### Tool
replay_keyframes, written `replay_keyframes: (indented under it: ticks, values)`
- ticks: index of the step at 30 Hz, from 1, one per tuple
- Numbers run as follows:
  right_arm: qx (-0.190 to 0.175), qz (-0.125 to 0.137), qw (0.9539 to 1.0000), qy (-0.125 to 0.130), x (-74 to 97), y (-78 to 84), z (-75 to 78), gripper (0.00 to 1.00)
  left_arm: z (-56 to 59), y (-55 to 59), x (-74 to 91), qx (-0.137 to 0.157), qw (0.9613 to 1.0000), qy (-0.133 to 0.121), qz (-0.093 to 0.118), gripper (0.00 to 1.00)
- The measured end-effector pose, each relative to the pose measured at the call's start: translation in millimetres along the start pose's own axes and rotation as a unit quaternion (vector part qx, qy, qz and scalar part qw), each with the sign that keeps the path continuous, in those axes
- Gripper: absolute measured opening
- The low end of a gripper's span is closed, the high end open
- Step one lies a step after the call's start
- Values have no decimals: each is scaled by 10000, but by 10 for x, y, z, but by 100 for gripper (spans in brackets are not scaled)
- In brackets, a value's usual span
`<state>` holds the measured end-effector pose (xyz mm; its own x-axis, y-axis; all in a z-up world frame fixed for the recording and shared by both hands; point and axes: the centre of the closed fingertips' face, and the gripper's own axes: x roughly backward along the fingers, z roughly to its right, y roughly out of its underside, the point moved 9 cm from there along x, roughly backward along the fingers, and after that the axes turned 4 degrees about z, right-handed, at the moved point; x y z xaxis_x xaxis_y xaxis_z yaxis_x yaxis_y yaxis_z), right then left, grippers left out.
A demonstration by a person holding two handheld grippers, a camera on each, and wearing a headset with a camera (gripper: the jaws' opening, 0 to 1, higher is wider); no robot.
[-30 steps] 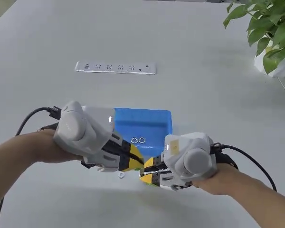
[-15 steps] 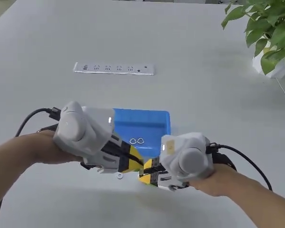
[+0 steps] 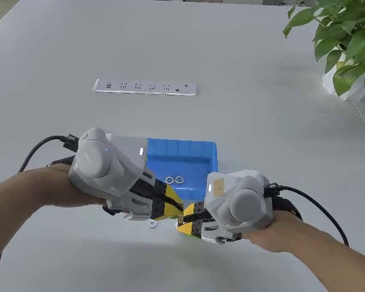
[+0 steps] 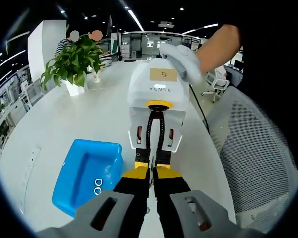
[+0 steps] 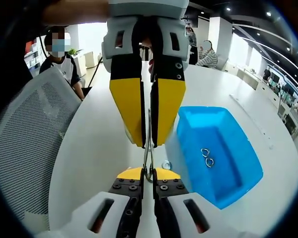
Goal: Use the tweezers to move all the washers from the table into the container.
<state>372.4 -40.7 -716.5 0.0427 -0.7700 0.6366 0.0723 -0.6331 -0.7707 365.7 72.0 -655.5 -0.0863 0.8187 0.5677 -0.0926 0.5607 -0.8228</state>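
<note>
Left tongs (image 4: 150, 173): clenched. I read the yellow tips pressed together on the tweezers (image 5: 148, 151). In the right gripper view they come in from the top with the thin metal between them.
Right tongs (image 5: 149, 174): clenched too, gripping the other end of the same tweezers. They face the left tongs almost tip to tip.
Tweezers: a slim metal strip bridging the short gap between the two sets of tongs. I cannot tell which end is the pointed one.
Loose washer (image 5: 165, 164): lies flat on the surface (image 3: 261, 109), just beside the tweezers and near the container's closest wall. In the head view it sits just under the left tongs.
Container (image 3: 188, 155): blue open rectangular tray, resting on the surface just beyond both grippers.
Two washers (image 3: 174, 179): inside the container, side by side on its floor, at the end nearer the tongs.
Hands: one wraps each gripper body, and a black cable trails from each.
Power strip (image 3: 146, 87): white, flat on the surface, well apart beyond the container.
Plant (image 3: 347, 36): green leaves at the far right edge of the surface.
Mesh chair (image 4: 248, 148): grey, beside the surface in both gripper views.
</note>
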Motion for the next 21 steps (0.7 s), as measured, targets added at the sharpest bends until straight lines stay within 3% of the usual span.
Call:
replay_keyframes:
  ticks: [9, 18, 21]
  values:
    - [-7, 15, 10000, -3, 9, 0, -13, 7, 12, -19, 88, 127, 9999, -91, 57, 18]
    - [35, 50, 9999, 101, 111, -71, -6, 7, 97, -65, 212, 468, 9986, -222, 143, 31]
    - [47, 92, 9998, 143, 171, -128, 6, 7, 117, -72, 253, 592, 9975, -343, 189, 43]
